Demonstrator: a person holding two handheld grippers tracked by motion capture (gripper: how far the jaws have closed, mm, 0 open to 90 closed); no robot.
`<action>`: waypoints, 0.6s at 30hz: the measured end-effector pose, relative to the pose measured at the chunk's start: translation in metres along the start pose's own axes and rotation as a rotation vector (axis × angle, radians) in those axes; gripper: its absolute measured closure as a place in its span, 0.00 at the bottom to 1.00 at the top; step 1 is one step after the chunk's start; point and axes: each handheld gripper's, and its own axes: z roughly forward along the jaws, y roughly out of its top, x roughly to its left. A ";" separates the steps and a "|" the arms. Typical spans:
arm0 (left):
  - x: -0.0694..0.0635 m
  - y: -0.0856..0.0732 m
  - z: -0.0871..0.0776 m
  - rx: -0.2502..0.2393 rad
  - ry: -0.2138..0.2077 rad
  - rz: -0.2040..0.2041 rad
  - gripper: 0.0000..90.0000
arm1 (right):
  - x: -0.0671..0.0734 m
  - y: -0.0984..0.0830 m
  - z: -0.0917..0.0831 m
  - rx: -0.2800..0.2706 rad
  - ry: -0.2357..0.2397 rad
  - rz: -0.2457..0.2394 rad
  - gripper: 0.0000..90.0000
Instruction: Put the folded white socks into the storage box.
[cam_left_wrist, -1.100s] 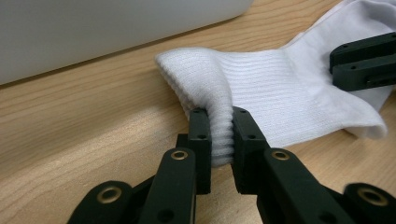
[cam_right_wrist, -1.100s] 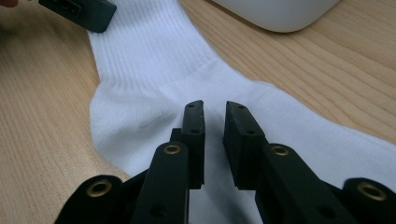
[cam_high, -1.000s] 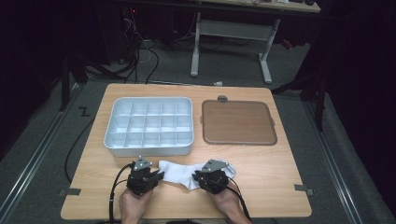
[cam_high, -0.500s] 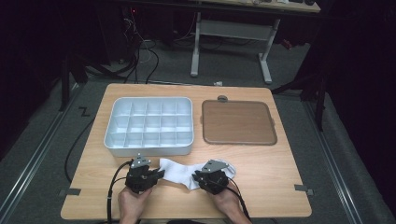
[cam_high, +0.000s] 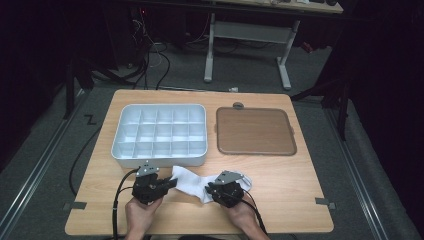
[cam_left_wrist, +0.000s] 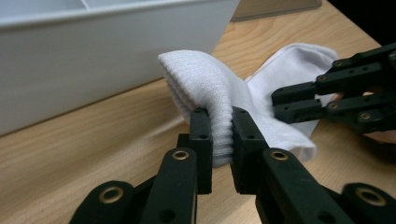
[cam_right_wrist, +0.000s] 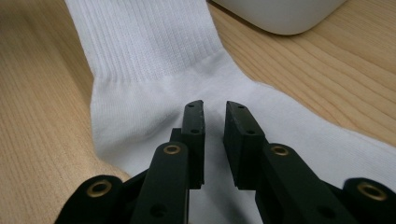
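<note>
A white sock (cam_high: 192, 182) lies on the wooden table (cam_high: 295, 200) near its front edge, between my two grippers. My left gripper (cam_high: 169, 184) is shut on the sock's ribbed cuff (cam_left_wrist: 210, 88) and holds that end raised off the wood; in the left gripper view the cuff is squeezed between the jaws of that gripper (cam_left_wrist: 220, 116). My right gripper (cam_high: 210, 189) points down onto the foot of the sock (cam_right_wrist: 149, 56), its jaws a narrow gap apart with white cloth pinched between them (cam_right_wrist: 215, 109). In the left gripper view, the right gripper (cam_left_wrist: 276, 100) lies on the sock farther off.
A white bin (cam_high: 160, 159) split into several compartments stands just behind the sock; its wall (cam_left_wrist: 93, 56) is close to the left gripper. A flat brown tray (cam_high: 255, 131) lies to the bin's right. The table edge runs just below the person's hands.
My left gripper has risen a little, lifting the cuff end of the sock. The right gripper has stayed where it was.
</note>
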 end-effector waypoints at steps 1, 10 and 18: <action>-0.002 0.002 -0.001 0.000 -0.007 0.007 0.91 | 0.001 0.001 0.002 -0.001 0.000 -0.007 0.87; -0.010 0.012 -0.004 -0.027 -0.043 0.012 0.91 | 0.005 0.008 0.008 -0.001 0.017 -0.011 0.87; -0.020 0.019 -0.004 -0.021 -0.070 0.027 0.91 | 0.011 0.016 0.016 0.008 0.031 -0.030 0.87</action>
